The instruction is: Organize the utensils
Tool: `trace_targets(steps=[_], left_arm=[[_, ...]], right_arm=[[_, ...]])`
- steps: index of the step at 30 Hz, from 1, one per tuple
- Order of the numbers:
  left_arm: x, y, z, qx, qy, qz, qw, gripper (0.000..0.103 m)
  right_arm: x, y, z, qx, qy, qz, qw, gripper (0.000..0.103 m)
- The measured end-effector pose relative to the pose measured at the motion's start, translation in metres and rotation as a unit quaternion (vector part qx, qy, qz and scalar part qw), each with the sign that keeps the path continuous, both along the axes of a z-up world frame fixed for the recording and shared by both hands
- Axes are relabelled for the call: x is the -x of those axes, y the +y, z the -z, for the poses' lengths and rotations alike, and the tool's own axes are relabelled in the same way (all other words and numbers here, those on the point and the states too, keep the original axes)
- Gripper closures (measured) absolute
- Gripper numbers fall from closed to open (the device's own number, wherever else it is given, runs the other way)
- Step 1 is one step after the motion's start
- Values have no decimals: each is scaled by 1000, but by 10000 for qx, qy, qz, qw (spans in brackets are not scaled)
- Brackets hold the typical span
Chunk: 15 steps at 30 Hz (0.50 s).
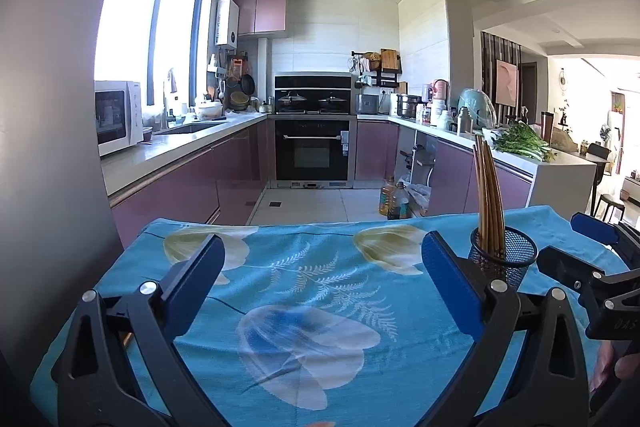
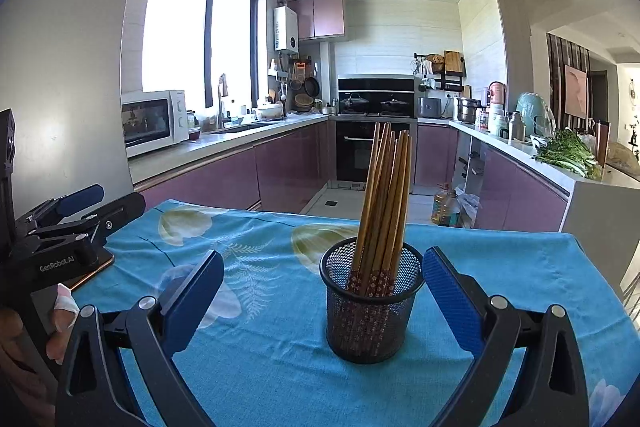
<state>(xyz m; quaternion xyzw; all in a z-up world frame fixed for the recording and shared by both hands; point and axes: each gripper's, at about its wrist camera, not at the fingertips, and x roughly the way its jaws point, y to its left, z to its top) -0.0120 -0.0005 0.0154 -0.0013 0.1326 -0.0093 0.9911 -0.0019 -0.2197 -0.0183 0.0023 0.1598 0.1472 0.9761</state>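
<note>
Kitchen [image 1: 312, 131], blue floral tablecloth [image 1: 304, 279]

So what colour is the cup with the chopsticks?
Black mesh cup, holding brown chopsticks. The right wrist view shows it best.

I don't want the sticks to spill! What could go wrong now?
1. The chopsticks stand tall and lean in the mesh cup, so a bump up high might tip it over.
2. The open right gripper has a finger on each side of the cup; a sideways swing could knock it.
3. The cloth is wrinkled, so pushing the cup may snag.
</note>
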Motion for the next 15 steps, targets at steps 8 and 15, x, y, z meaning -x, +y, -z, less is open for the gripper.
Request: trace_targets(steps=[8, 15], left_arm=[[4, 0, 1, 9, -46, -29, 10000, 6], [5, -1, 2, 10, -93, -59, 9999, 6]], right_arm=[[4, 1, 0, 9, -93, 66, 9999, 7], [7, 2, -2, 8, -192, 122, 9997, 7]])
